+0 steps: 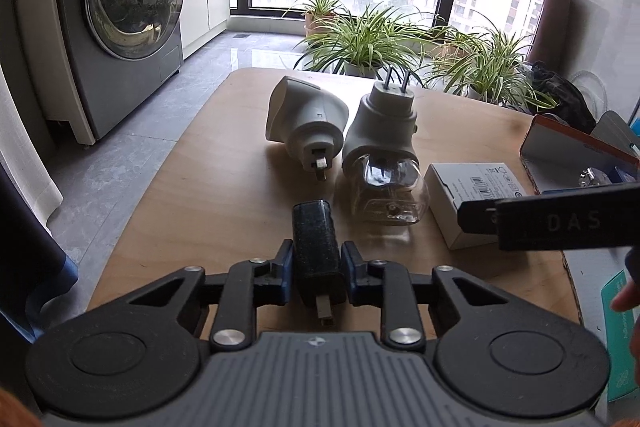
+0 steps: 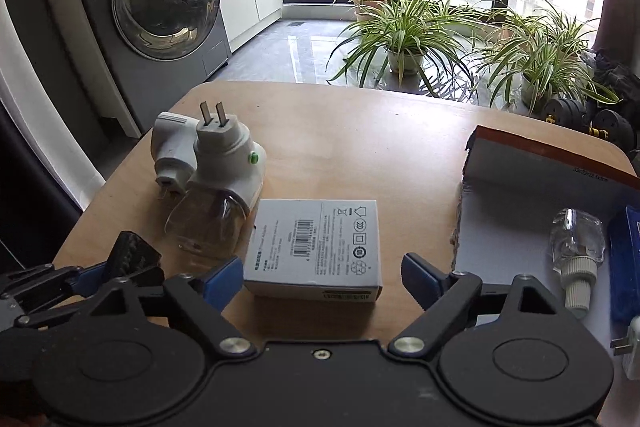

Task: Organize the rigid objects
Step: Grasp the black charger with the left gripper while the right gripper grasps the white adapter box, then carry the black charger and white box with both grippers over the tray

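Note:
My left gripper [image 1: 317, 261] is shut on a black charger plug [image 1: 318, 247] at the near left of the wooden table [image 1: 208, 163]; the plug also shows in the right wrist view [image 2: 134, 255]. Beyond it lie a white adapter [image 1: 304, 125] and a white plug-in unit with a clear bottle [image 1: 382, 155], both also in the right wrist view, the adapter [image 2: 172, 151] and the unit [image 2: 224, 183]. My right gripper [image 2: 322, 277] is open, its fingers on either side of a small white box [image 2: 316, 247], also in the left wrist view [image 1: 474, 199].
An open cardboard box [image 2: 532, 195] at the right holds a clear bottle [image 2: 576, 255] and a blue packet [image 2: 626, 259]. A washing machine [image 2: 160, 7] and potted plants [image 2: 404, 27] stand beyond the table. My right gripper's body shows in the left wrist view [image 1: 560, 223].

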A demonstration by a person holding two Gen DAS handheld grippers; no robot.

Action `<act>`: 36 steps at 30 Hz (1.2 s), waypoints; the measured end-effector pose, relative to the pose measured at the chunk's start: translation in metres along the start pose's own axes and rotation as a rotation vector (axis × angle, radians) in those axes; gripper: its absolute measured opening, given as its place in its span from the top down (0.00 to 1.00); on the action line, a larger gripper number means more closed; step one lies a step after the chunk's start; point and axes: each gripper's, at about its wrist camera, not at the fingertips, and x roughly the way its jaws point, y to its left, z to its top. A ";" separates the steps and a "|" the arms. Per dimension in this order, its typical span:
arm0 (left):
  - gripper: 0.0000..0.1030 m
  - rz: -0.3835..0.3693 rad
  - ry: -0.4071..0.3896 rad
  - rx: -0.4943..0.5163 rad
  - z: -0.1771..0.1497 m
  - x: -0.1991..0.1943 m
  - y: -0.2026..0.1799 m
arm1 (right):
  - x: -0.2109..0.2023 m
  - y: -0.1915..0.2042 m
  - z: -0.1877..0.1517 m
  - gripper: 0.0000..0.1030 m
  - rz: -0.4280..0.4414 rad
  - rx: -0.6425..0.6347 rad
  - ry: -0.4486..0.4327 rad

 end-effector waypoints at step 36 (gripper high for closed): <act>0.78 -0.072 -0.084 -0.022 -0.010 -0.077 -0.010 | -0.151 -0.020 -0.077 0.11 -0.073 0.102 -0.174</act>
